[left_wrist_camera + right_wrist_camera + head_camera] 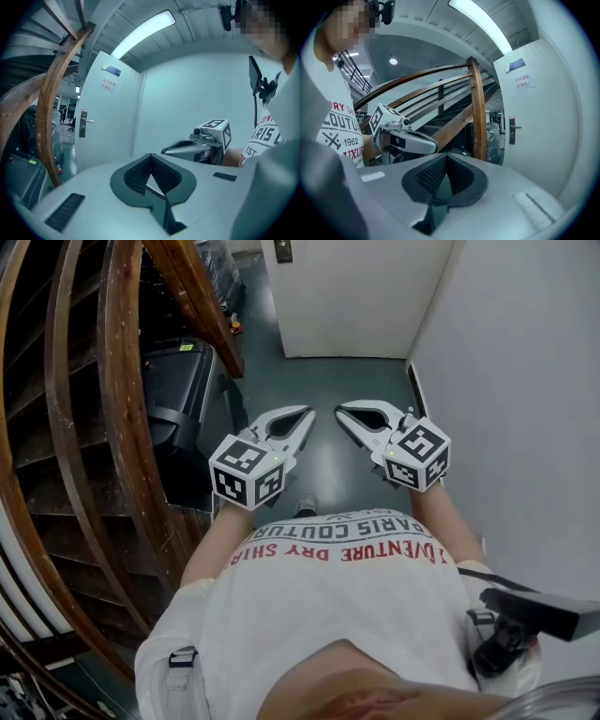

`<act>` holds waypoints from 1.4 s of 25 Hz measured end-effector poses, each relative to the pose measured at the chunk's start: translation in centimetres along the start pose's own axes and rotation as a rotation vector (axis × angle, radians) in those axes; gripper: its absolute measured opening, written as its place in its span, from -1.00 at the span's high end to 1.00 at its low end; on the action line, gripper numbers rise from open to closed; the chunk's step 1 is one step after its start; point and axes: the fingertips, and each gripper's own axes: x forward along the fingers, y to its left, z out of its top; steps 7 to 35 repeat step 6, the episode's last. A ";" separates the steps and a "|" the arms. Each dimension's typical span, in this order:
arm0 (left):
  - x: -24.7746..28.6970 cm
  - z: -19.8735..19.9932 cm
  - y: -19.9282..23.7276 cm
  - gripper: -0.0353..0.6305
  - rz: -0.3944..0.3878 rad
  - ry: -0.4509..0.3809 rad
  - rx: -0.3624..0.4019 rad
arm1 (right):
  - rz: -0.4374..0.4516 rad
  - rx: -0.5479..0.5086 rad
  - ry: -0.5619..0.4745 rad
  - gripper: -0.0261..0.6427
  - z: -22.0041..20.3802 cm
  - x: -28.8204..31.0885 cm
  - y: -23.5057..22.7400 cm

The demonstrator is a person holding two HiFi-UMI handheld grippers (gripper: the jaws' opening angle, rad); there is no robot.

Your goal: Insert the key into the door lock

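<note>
Person stood in a narrow passage, facing a white door [356, 296] at its far end. One gripper in each hand, both held out in front at chest height and level with each other.

Left gripper [307, 412]: jaws pressed together at the tips, with only the hollow behind the ribbed pads showing as a gap. I saw no object pinched in its own view. Its marker cube [246, 471] sat just above the person's forearm.

Right gripper [340, 410]: jaws likewise closed tip to tip, and I made out no object between the pads. Its marker cube [419, 454] sat nearer the grey wall [525, 352]. The two gripper tips were near each other but apart, angled slightly inward.

Door lock [83, 123]: a metal plate with a lever handle on the door's edge side, well apart from both grippers. The door appeared closed. A notice [108, 86] with red print was stuck on the door's upper part, with a small blue plate [112, 70] above it.

Key: not made out in any view.

Surroundings: a curved wooden handrail [122, 381] and staircase on the person's left, and a black machine [178, 381] on the dark floor [319, 371] beside the stairs. A strip light [140, 33] was lit overhead. The person wore a white printed T-shirt [328, 606].
</note>
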 end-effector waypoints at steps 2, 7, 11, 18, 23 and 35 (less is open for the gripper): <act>-0.1 -0.1 -0.1 0.88 0.000 -0.001 0.003 | -0.002 -0.001 -0.001 0.92 -0.1 -0.1 0.2; -0.4 -0.3 -0.4 0.88 -0.002 -0.001 0.007 | -0.004 -0.005 0.002 0.92 -0.2 -0.2 0.5; -0.4 -0.3 -0.4 0.88 -0.002 -0.001 0.007 | -0.004 -0.005 0.002 0.92 -0.2 -0.2 0.5; -0.4 -0.3 -0.4 0.88 -0.002 -0.001 0.007 | -0.004 -0.005 0.002 0.92 -0.2 -0.2 0.5; -0.4 -0.3 -0.4 0.88 -0.002 -0.001 0.007 | -0.004 -0.005 0.002 0.92 -0.2 -0.2 0.5; -0.4 -0.3 -0.4 0.88 -0.002 -0.001 0.007 | -0.004 -0.005 0.002 0.92 -0.2 -0.2 0.5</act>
